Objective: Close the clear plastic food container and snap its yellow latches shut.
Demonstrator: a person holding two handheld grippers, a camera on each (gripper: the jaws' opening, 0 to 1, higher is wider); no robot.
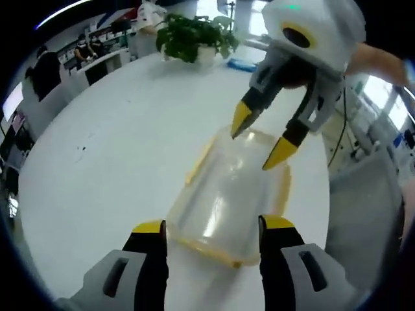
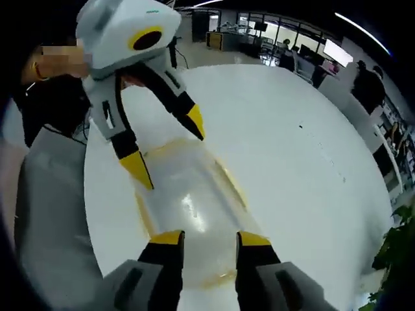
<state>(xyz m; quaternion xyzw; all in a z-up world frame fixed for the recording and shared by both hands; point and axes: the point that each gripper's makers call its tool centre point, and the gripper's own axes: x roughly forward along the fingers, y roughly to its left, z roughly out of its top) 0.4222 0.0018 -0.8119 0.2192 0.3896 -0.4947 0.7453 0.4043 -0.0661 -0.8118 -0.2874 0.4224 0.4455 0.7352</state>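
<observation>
You are holding your left tongs [image 1: 214,228] over one short end of the clear plastic food container [image 1: 230,197], jaws spread apart with nothing clasped between them, yellow tips sitting at either side of that end's rim. Your right tongs [image 2: 211,240] are doing the same from the opposite short end, jaws likewise parted and gripping nothing. In the left gripper view those right tongs are hanging above the far end, one yellow tip lying close on the rim, the other raised a little off it; whether the first is touching, you cannot tell.

The container is lying lengthwise between your two tongs on the white bench [image 1: 117,142], its clear lid down over the body and yellow latches [image 1: 201,157] running along its rim. Whether any latch is snapped home is too blurred to tell. It is sitting near the bench's curved edge on your side, where a grey chair back [image 1: 366,201] is standing just beyond the edge; in the right gripper view the same grey chair is crowding the bench's rim beside the container.

On the container's other long side the bench top is stretching away wide and bare, giving you open room. At the far edge a potted plant [image 1: 193,35] is standing, well apart from the container. Past the bench, desks with people [image 2: 366,84] are lining the room.
</observation>
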